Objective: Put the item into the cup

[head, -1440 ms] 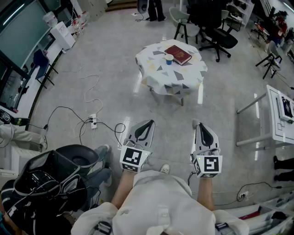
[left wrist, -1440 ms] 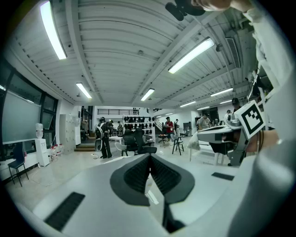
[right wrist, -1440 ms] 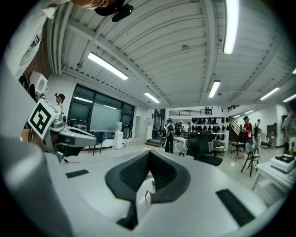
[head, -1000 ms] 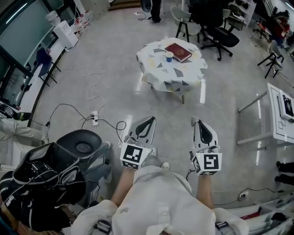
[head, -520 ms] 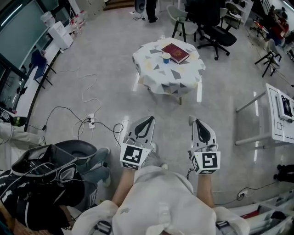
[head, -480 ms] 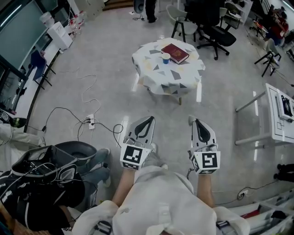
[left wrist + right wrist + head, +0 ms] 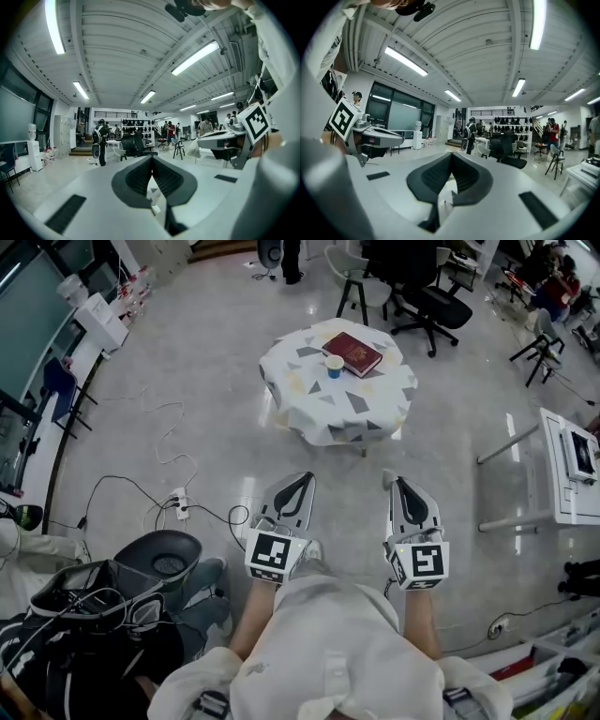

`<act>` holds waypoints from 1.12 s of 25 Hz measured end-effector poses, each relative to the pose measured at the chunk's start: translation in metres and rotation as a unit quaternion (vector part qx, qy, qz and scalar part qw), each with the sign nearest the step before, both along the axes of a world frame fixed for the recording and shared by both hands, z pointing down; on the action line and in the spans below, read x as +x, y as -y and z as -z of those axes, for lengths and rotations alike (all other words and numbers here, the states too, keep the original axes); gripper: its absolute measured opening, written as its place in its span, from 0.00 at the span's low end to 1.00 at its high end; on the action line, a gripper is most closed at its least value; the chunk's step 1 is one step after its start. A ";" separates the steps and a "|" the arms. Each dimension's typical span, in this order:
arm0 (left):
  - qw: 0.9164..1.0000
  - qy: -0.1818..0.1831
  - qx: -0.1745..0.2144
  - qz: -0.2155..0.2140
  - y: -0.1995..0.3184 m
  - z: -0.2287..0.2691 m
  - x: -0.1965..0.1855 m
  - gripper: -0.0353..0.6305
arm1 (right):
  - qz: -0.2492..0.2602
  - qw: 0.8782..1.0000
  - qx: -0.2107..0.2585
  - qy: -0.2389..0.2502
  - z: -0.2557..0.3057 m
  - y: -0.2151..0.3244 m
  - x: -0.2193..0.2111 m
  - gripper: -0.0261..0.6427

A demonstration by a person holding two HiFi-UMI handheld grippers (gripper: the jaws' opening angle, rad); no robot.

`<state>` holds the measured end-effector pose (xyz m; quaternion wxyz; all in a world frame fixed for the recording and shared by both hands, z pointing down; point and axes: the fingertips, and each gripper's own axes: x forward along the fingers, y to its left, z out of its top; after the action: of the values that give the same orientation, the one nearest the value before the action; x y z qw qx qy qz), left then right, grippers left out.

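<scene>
A small blue-and-white cup (image 7: 334, 366) stands on a round table (image 7: 375, 409) with a patterned cloth, far ahead of me. A dark red book (image 7: 352, 353) lies just right of the cup. My left gripper (image 7: 302, 476) and right gripper (image 7: 395, 483) are held close to my body, well short of the table, both shut with nothing between the jaws. In the left gripper view the left gripper (image 7: 151, 159) points level across the room. The right gripper (image 7: 451, 156) does the same in the right gripper view. No small loose item is distinguishable.
A black bin (image 7: 167, 556) and a black bag (image 7: 75, 615) with cables sit at my left. A power strip with cords (image 7: 178, 502) lies on the floor. Office chairs (image 7: 427, 296) stand behind the table, a white desk (image 7: 567, 465) at right. People (image 7: 100, 140) stand far off.
The table with cup and book has come slightly closer and shifted left in the head view as I walk. Both grippers stay shut in front of me.
</scene>
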<state>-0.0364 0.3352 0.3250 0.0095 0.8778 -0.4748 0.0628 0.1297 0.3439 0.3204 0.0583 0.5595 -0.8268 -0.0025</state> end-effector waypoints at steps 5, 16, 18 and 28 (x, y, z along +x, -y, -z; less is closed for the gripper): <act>1.000 -0.003 -0.005 -0.014 0.030 -0.004 -0.011 0.07 | -0.007 1.000 -0.006 0.001 -0.003 0.030 -0.017 0.05; 0.999 -0.011 -0.005 -0.044 0.078 -0.008 -0.036 0.07 | -0.029 1.000 -0.007 -0.008 -0.005 0.070 -0.048 0.05; 0.999 -0.012 -0.005 -0.048 0.084 -0.009 -0.038 0.07 | -0.030 0.999 -0.009 -0.009 -0.007 0.075 -0.052 0.05; 0.998 -0.016 -0.009 -0.054 0.119 -0.015 -0.040 0.07 | -0.030 0.999 -0.012 -0.015 -0.012 0.111 -0.059 0.05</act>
<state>-0.0762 0.2157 0.3403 0.0217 0.9028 -0.4262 0.0536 0.0708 0.2331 0.3328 0.0775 0.5833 -0.8085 0.0010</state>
